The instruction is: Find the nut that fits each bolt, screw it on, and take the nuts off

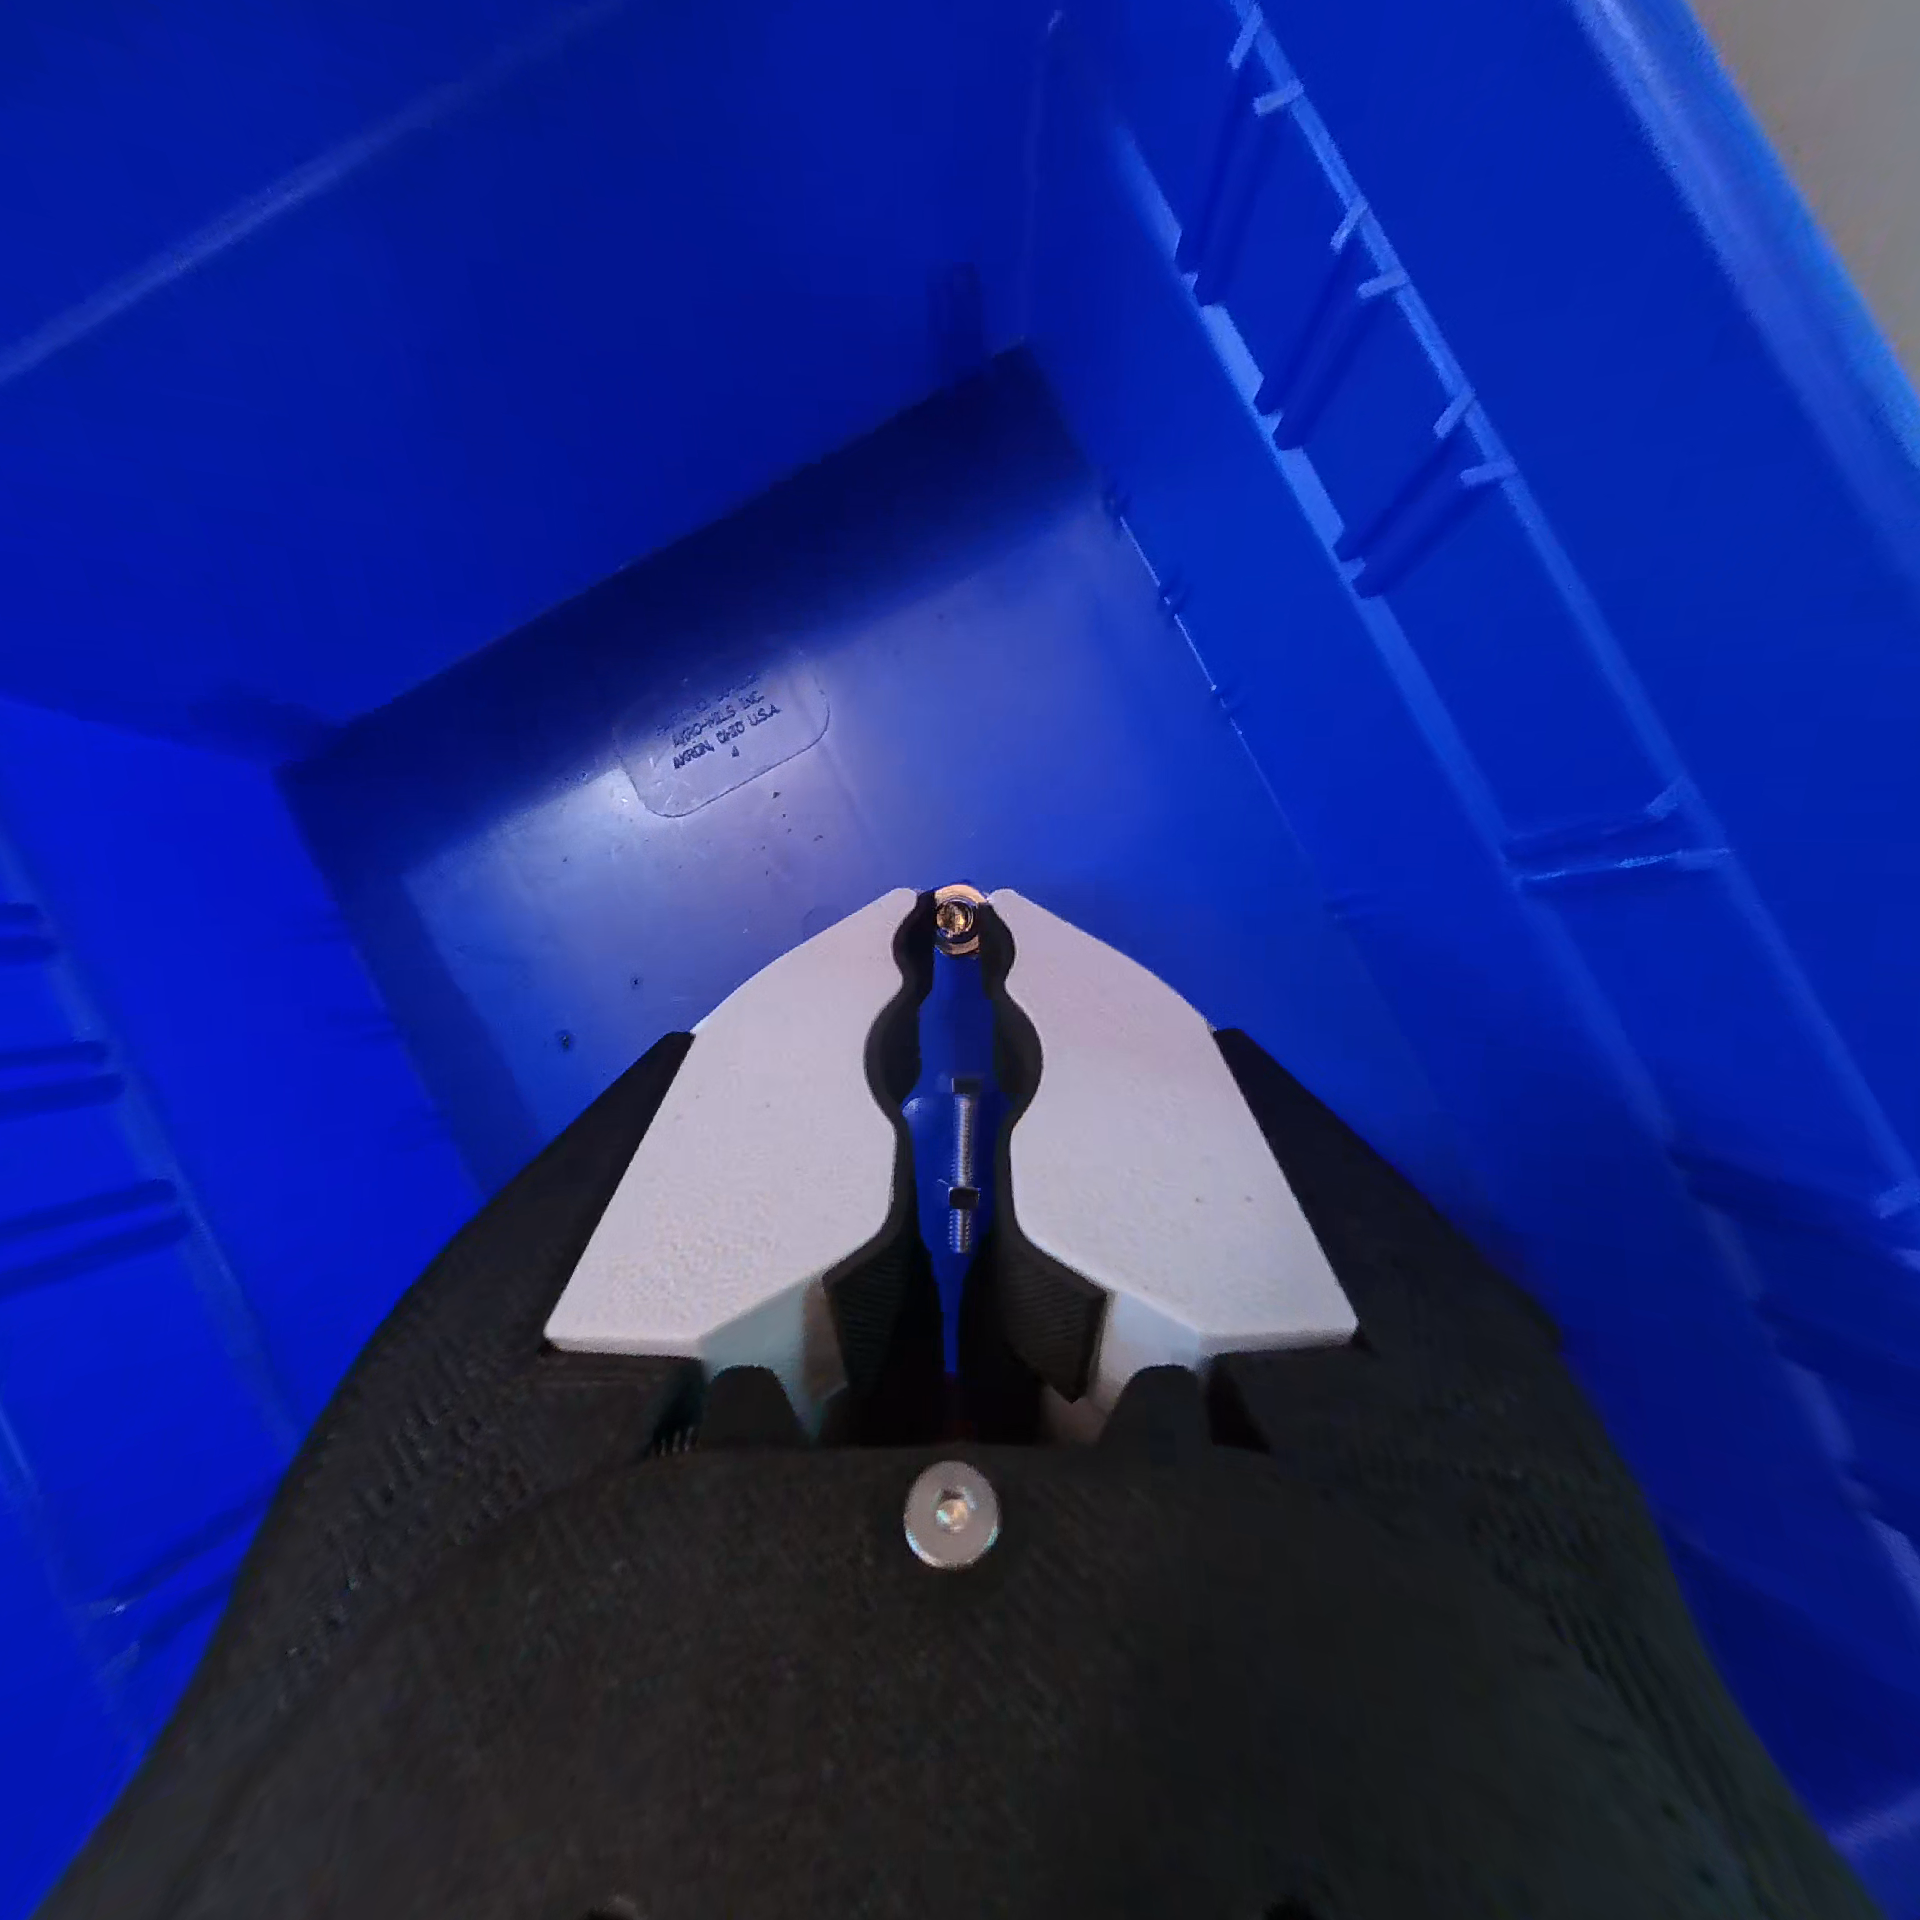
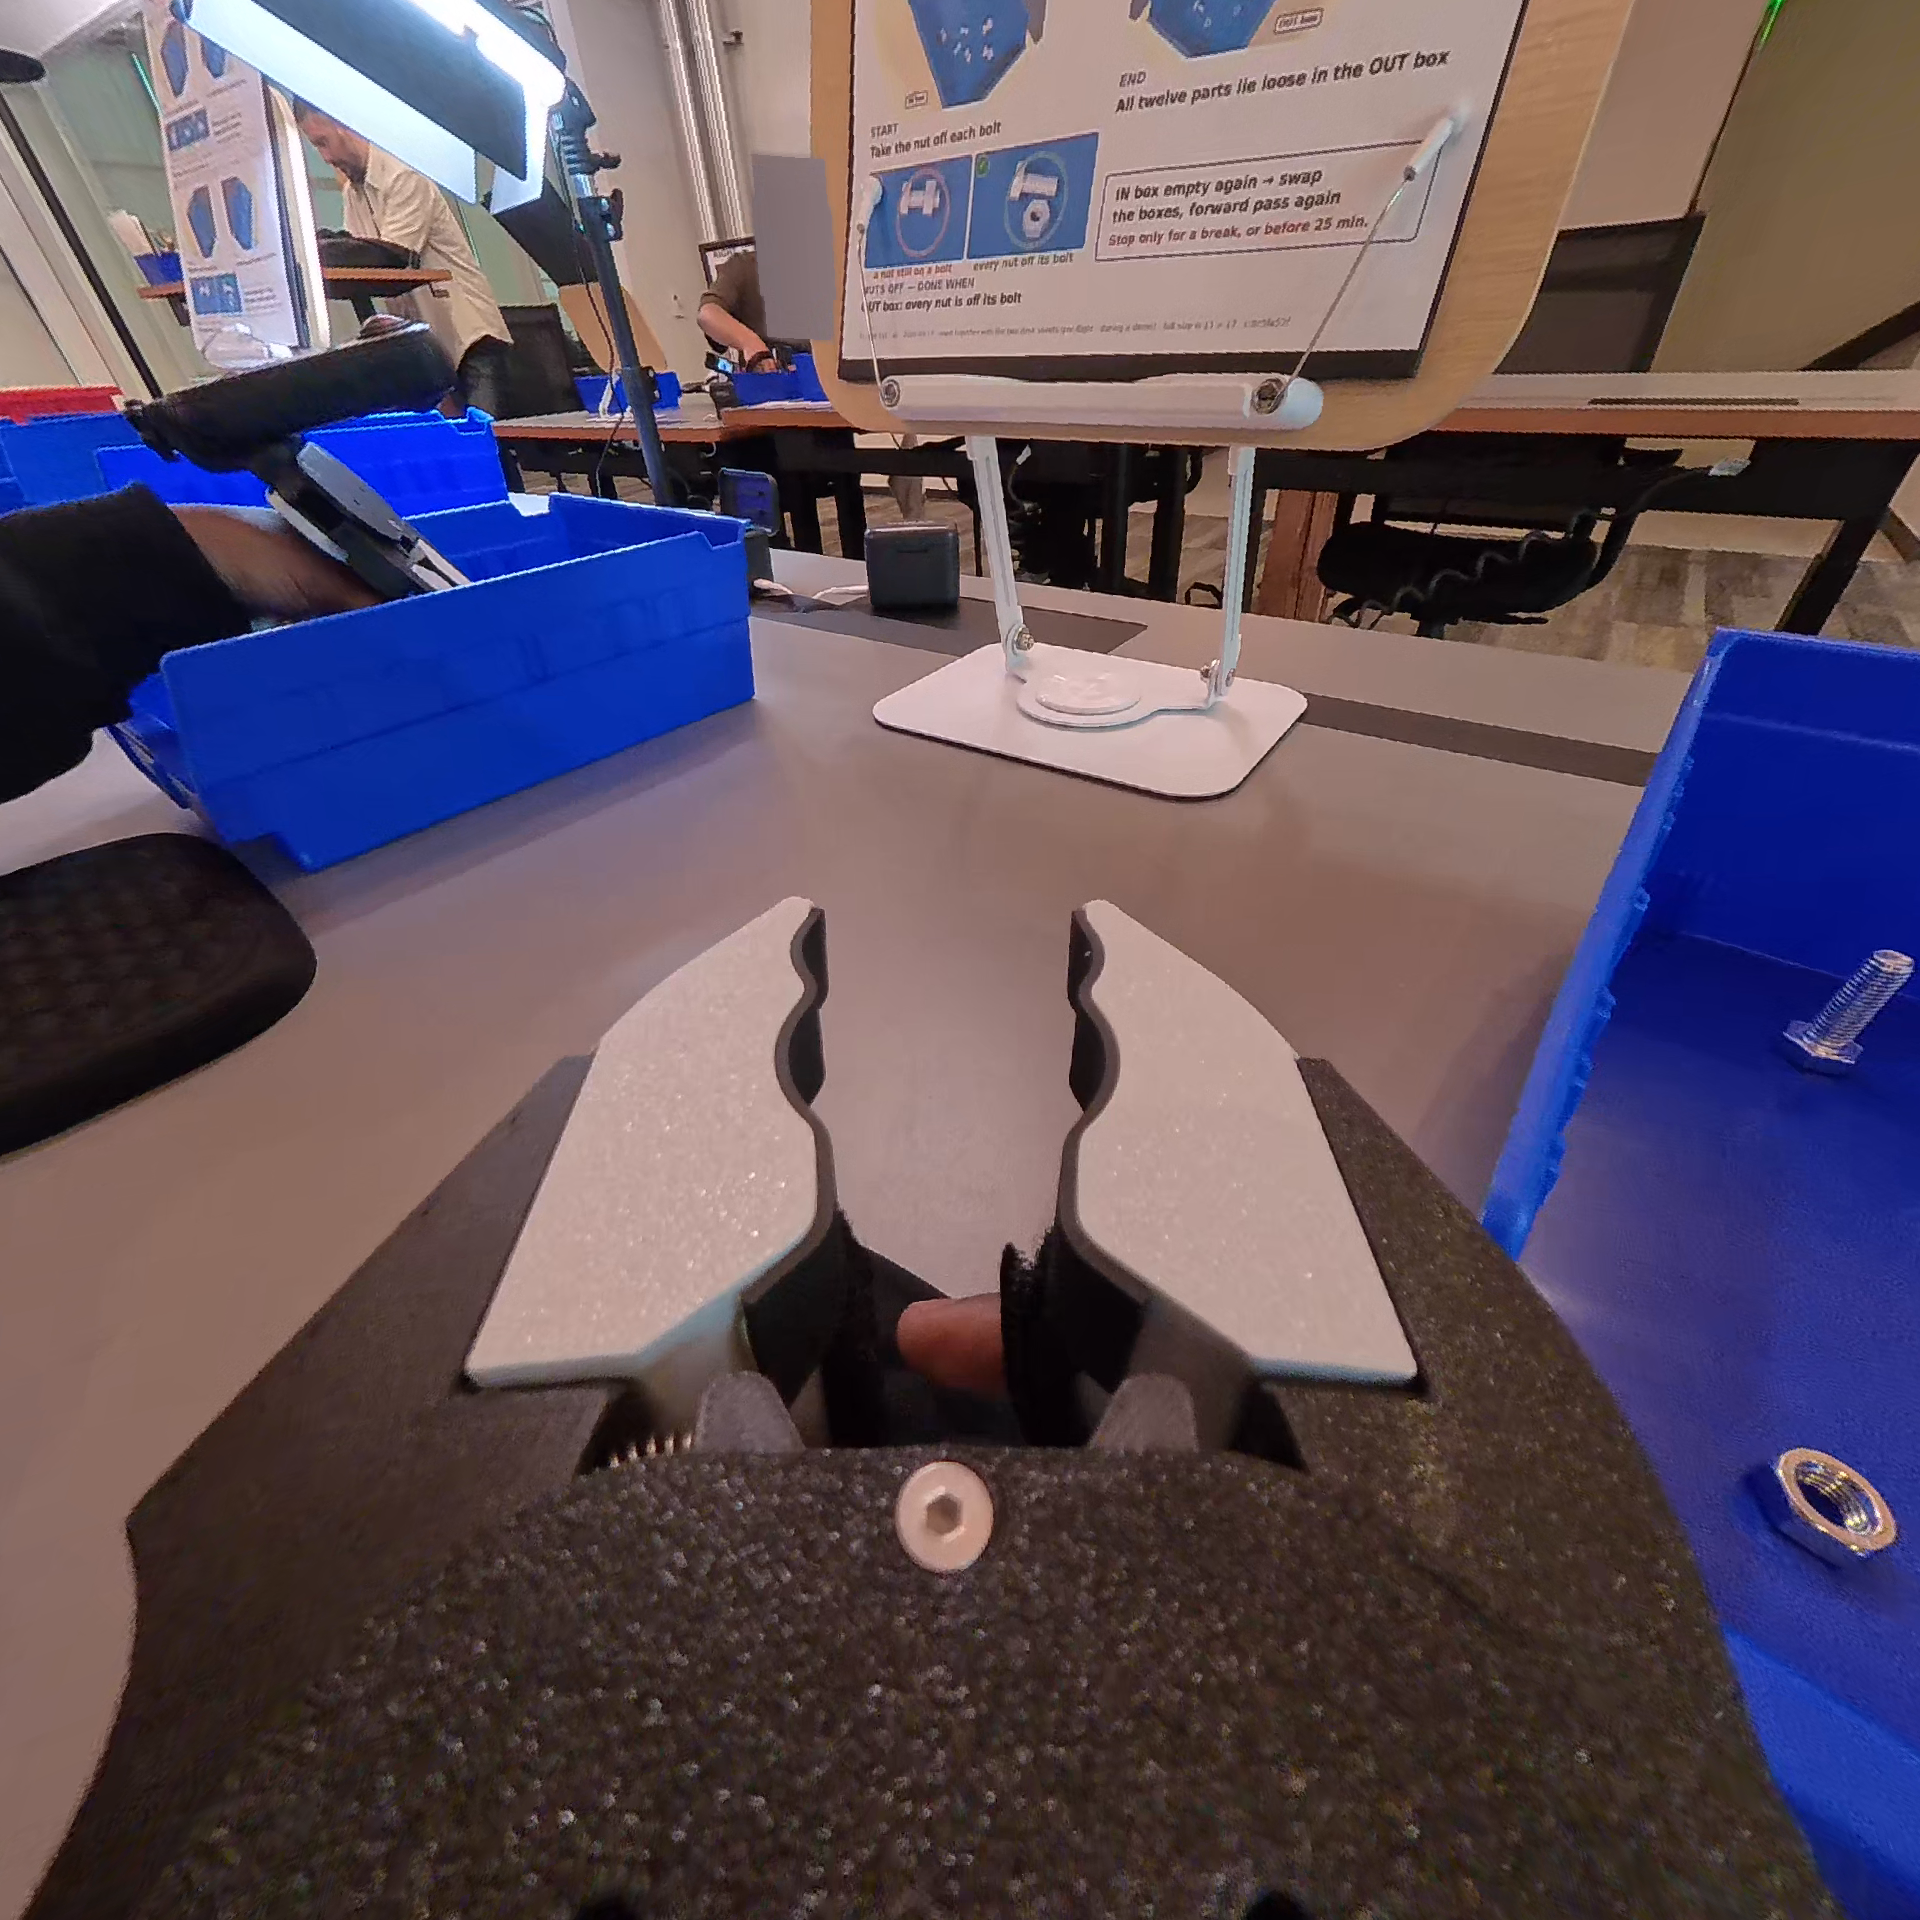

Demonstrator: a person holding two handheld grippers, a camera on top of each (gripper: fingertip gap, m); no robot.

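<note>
In the left wrist view my left gripper point(image 1: 957, 906) reaches down into a blue bin point(image 1: 623, 436). It is shut on a small silver socket-head bolt point(image 1: 955, 920), pinched at the very tips with its head towards the camera. A thin threaded shank with a small nut point(image 1: 961, 1158) shows through the gap lower between the fingers; I cannot tell whether it is the same piece. My right gripper point(image 2: 945, 935) is open and empty, low over the grey table point(image 2: 1039, 883). To its right, a second blue bin point(image 2: 1621, 987) holds a loose hex bolt point(image 2: 1855, 1013) and a loose hex nut point(image 2: 1823, 1507).
The left bin point(image 2: 468, 675) stands at the table's far left, with the left gripper point(image 2: 364, 530) and a hand in it. A black pad point(image 2: 125, 966) lies at the left edge. An instruction board on a white stand point(image 2: 1091, 717) is straight ahead. People work at tables behind. Tip to tip, the grippers are about 45 cm apart.
</note>
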